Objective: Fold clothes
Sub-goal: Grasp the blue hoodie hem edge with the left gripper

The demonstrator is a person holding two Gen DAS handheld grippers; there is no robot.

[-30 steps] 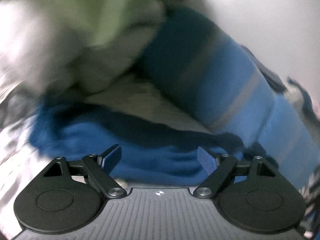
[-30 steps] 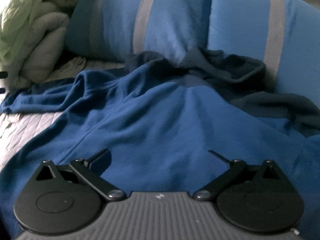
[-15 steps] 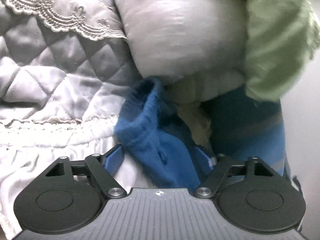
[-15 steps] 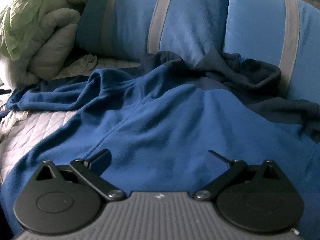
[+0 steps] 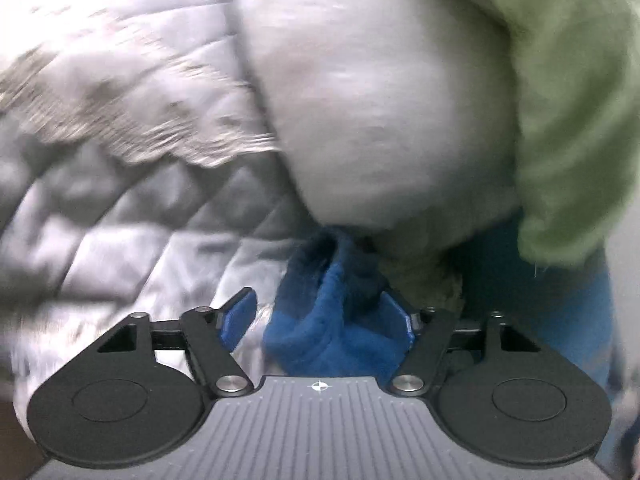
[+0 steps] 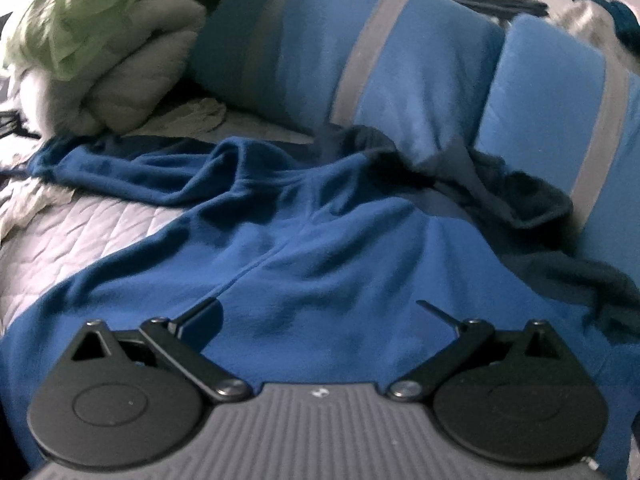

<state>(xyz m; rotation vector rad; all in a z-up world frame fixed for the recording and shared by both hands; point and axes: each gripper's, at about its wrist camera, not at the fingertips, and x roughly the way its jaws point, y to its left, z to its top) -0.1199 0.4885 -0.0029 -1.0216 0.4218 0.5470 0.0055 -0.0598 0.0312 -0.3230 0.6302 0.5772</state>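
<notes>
Soft fleece: take it by cuff and hem

Left wrist view: your left gripper (image 5: 320, 316) has just been closing around the fleece (image 5: 332, 332) cuff, bunched just under the pale duvet (image 5: 380, 100); the pads don't yet clearly pinch. It's limp and light, so grab thick folds.
Right wrist view: your right gripper (image 6: 316, 316) stands apart over the fleece (image 6: 320, 256), spread below the striped pillow (image 6: 360, 40).

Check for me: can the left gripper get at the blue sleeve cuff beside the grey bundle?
Probably yes. The left gripper has just been closing, and the sleeve cuff already sits between its fingers, with the grey bundle behind it, not blocking.
</notes>
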